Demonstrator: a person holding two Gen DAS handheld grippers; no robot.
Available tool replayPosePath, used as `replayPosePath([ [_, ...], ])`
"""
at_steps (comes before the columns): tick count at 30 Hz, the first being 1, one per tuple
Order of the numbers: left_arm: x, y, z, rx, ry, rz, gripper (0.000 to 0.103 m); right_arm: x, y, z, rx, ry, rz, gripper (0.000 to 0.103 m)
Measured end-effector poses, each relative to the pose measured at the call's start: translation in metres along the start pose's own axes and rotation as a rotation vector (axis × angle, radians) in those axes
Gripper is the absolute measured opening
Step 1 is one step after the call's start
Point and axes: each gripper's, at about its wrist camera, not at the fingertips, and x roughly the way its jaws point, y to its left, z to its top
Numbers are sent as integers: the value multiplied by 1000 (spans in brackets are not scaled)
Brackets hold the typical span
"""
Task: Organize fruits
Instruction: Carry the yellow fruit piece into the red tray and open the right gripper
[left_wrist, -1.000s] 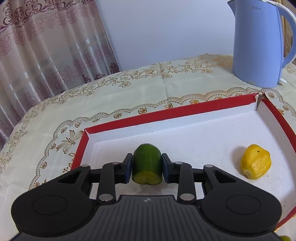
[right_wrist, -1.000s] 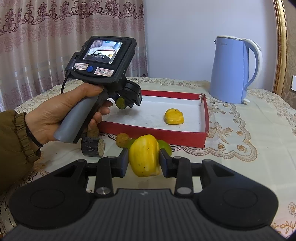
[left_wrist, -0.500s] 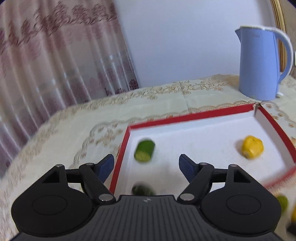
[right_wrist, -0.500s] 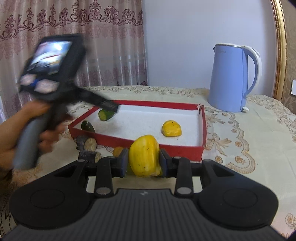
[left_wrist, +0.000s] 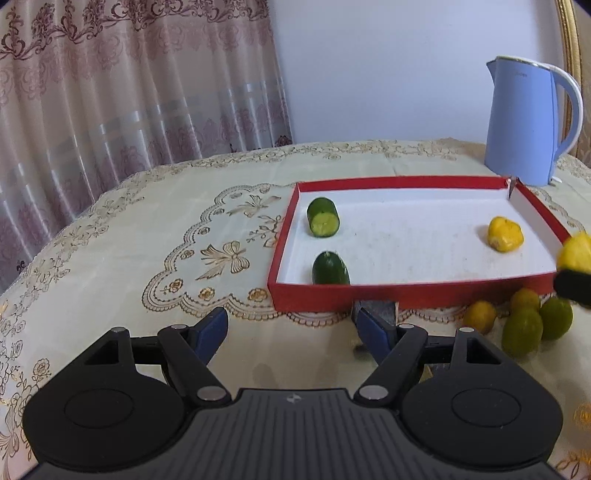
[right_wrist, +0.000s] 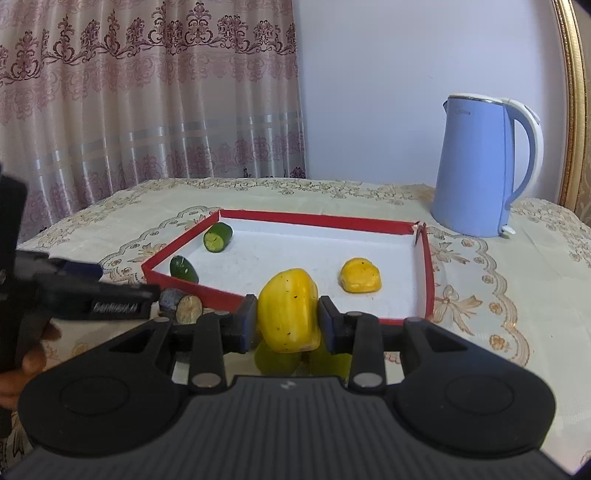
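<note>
Here, the tray (right_wrist: 427, 273) on the tabletop (left_wrist: 177, 221) holds two cucumber pieces (left_wrist: 323, 217) and one yellow fruit (right_wrist: 360, 275). The right hand-held gripper (right_wrist: 287, 320) clamps a second yellow fruit (right_wrist: 288, 311) before it; the left hand-held gripper (left_wrist: 291, 328), marked with unreadable lettering, gapes wide.

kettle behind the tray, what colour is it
Light blue kettle with a white handle, clearest in the right wrist view.

Bright, even daylight, soft shadows, fisheye bending at edges

red tray (left_wrist: 406, 295), green cucumbers (left_wrist: 323, 221), blue kettle (right_wrist: 476, 166)
</note>
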Motion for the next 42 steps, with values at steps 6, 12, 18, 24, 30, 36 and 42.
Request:
replayPosePath([
  [6,1,-1,-4,4,14,-10,77,8,-1,10,-15,-4,-18,34],
  [12,1,-1,-7,4,17,-20,77,19,-5,21,-25,3,-31,33],
  [18,1,-1,-8,6,16,-25,80,47,-11,36,-24,36,-26,33],
  [24,3,2,-9,-3,24,-31,80,81,-15,48,-17,69,-46,33],
  [30,7,6,-10,-9,38,-22,80,112,-19,58,1,102,-83,33],
  [36,9,9,-10,-12,44,-21,80,134,-26,62,32,125,-120,33],
  [42,11,10,-11,-11,48,-26,80,147,-33,64,59,134,-166,33],
])
